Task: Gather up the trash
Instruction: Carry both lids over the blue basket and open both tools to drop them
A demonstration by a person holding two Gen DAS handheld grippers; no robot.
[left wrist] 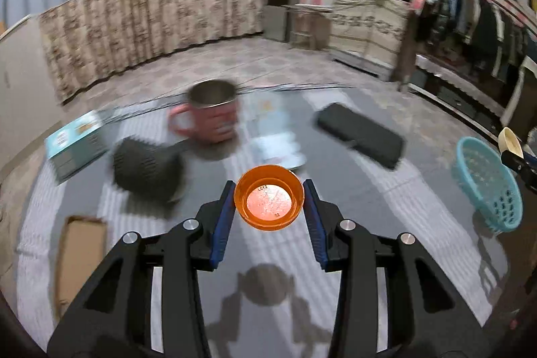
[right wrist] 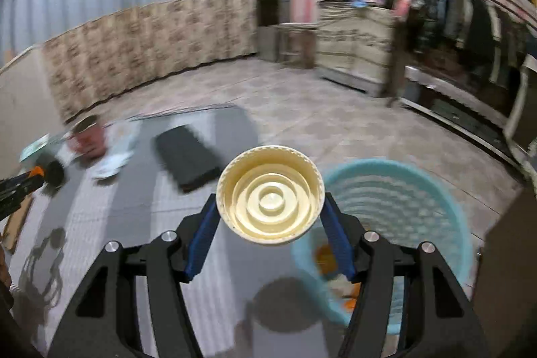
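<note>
Left claw (left wrist: pixel 268 197) gripping orange cap (left wrist: pixel 268 197)

We see even, fairly bright indoor light from overhead. It throws soft gripper shadows onto the glossy table top (left wrist: pixel 419 207) at six o'clock in both views, and pale striped reflections run across that surface. Motion blur smears the pink mug (left wrist: pixel 209 114) at eleven o'clock and the blue basket (right wrist: pixel 419 207) at four o'clock, while the held caps stay sharp. Fisheye bending curves the walls, and dark vignetting fills every corner.
</note>
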